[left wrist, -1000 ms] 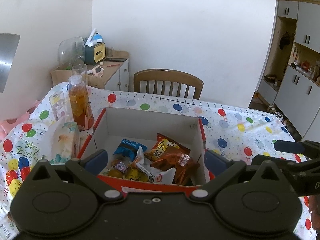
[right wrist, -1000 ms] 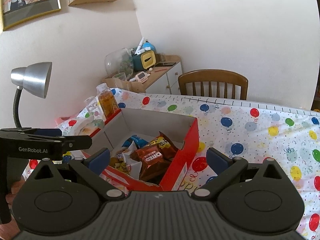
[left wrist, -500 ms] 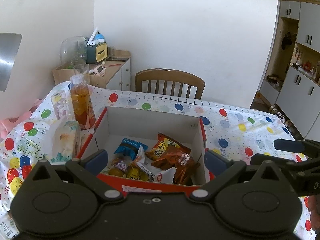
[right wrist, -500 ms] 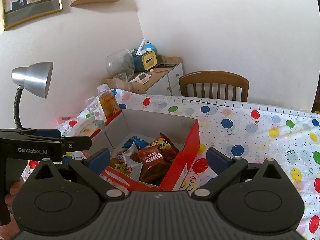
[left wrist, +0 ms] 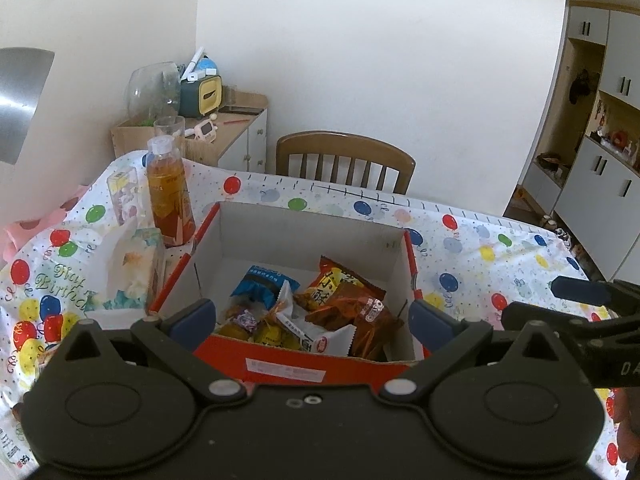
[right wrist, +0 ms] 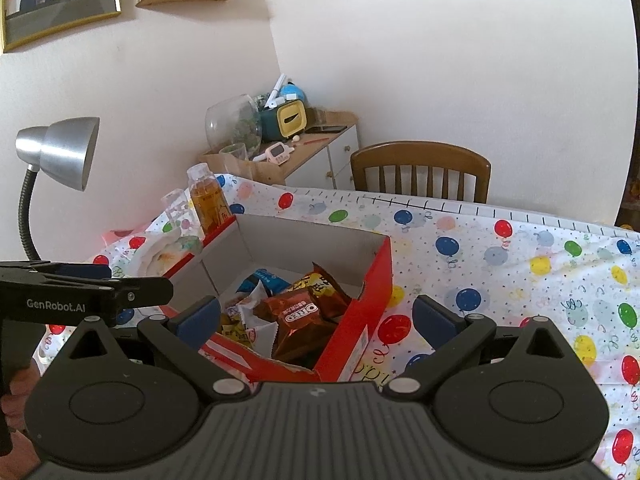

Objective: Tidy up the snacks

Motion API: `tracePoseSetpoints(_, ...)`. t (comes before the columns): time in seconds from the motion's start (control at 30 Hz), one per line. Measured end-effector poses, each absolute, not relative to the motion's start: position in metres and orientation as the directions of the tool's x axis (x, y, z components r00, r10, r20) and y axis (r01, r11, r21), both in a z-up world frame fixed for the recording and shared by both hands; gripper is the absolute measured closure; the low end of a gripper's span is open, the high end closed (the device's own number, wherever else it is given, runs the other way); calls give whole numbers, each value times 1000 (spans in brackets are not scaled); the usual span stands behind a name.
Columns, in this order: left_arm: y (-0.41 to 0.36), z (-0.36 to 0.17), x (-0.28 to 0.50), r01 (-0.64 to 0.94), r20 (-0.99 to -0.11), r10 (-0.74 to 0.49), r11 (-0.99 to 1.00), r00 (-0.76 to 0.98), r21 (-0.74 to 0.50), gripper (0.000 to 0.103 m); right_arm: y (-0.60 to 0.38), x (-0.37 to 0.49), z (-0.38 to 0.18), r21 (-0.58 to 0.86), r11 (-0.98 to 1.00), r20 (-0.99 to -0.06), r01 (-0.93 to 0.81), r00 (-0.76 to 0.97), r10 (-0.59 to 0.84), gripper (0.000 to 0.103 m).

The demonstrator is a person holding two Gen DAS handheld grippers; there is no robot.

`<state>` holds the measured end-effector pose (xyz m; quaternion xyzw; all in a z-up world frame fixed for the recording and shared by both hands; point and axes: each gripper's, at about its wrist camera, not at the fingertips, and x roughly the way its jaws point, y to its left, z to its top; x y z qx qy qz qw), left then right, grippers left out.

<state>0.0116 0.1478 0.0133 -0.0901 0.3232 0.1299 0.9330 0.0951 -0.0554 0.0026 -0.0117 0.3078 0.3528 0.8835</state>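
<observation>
Box (left wrist: 312, 368) lower, tongs (left wrist: 312, 318) barely raised

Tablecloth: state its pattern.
The tablecloth is white with multicoloured balloons and small dots; the right wrist view shows it best.

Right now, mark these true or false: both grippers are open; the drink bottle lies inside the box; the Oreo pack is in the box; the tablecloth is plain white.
1. Both grippers are open: true. The left gripper and right gripper hold nothing.
2. The drink bottle lies inside the box: false. It stands upright outside, by the box's left wall.
3. The Oreo pack is in the box: true.
4. The tablecloth is plain white: false. It has coloured balloons.
</observation>
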Motion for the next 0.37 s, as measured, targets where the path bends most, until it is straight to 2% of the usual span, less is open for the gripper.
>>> tracePoseSetpoints(0.37,145,14,11,-302,-631,189,950,753,-76,0,-61,98,-1,210,759,-553,-617,565,613,0)
